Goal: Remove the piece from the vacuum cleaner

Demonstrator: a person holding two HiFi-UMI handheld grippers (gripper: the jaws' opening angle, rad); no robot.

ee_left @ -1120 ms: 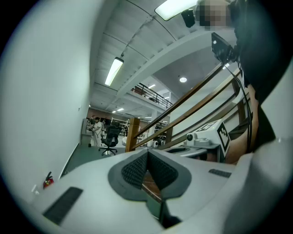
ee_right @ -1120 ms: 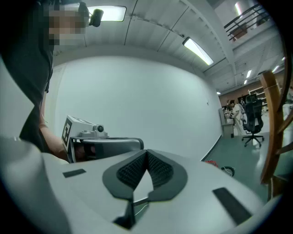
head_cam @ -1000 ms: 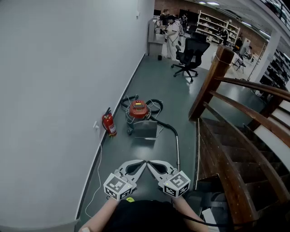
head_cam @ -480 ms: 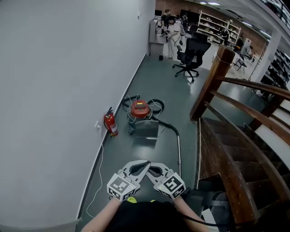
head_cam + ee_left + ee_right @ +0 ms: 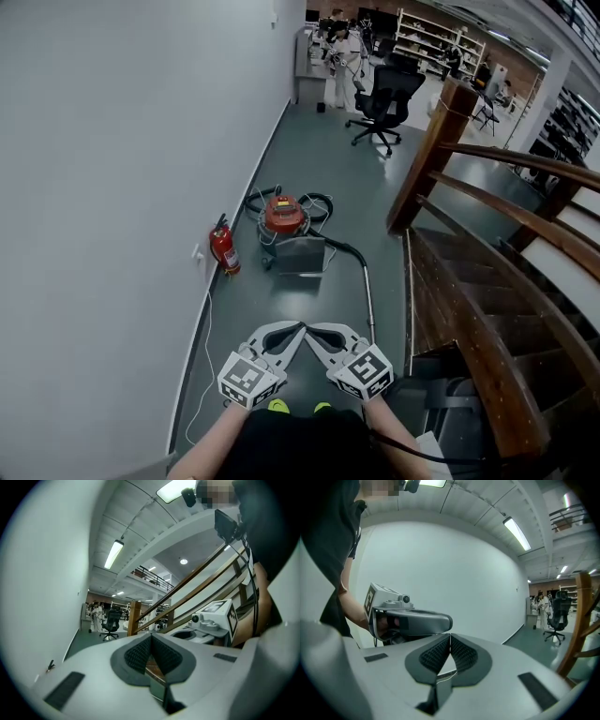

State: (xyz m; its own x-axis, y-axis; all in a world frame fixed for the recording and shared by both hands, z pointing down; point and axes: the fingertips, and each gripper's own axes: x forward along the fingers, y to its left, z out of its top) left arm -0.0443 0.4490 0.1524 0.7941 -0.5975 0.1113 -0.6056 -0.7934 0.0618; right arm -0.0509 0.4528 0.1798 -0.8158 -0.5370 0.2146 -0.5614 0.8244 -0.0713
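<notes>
The red vacuum cleaner [image 5: 283, 214] stands on the grey floor a few steps ahead, near the white wall. A metal box-shaped piece [image 5: 299, 255] sits at its front. Its dark hose runs to a long metal wand [image 5: 367, 298] that lies on the floor pointing toward me. My left gripper [image 5: 297, 327] and right gripper [image 5: 310, 329] are held low in front of me, tips almost meeting, well short of the vacuum. Both are shut with nothing between the jaws, as seen for the left gripper [image 5: 151, 637] and the right gripper [image 5: 450, 636] in their own views.
A red fire extinguisher [image 5: 225, 249] stands against the wall left of the vacuum. A white cable [image 5: 202, 361] trails along the wall base. A wooden staircase with its railing [image 5: 487, 281] and newel post [image 5: 435, 150] fills the right. A black office chair [image 5: 382, 97] and people stand far down the corridor.
The view has shifted slightly, so the vacuum sits a little higher in the picture. Both grippers stay shut; they dipped closer together, then spread slightly again.
</notes>
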